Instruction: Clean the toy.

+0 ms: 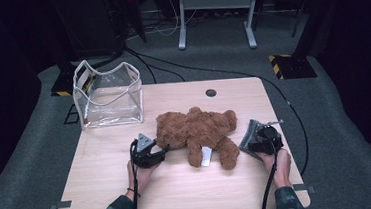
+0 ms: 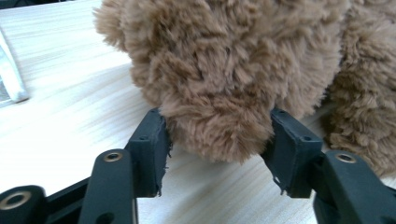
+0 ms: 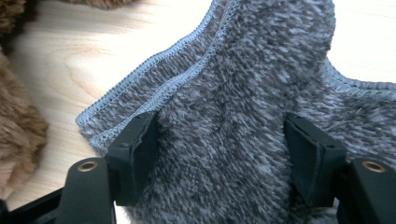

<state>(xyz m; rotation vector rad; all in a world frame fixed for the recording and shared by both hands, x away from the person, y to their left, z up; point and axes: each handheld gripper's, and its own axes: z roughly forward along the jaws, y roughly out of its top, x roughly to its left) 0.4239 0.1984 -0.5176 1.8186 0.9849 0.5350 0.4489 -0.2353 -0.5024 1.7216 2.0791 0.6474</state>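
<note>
Grey fleece cloth [image 3: 243, 116] bunches between our right gripper [image 3: 219, 154] pads — grasped; our left gripper [image 2: 217, 140] clasps the brown teddy bear [image 2: 224, 74], both hands low, near the table [image 1: 180, 185] edge.

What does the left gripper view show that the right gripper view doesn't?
In the left gripper view, the left gripper has its jaws on either side of a rounded limb of the brown teddy bear, pads at the fur; a corner of the clear bag sits at the left edge. In the right gripper view, the right gripper straddles a grey knitted cloth with pale stitched edging. Both views share the light wooden table and brown bear fur.
</note>
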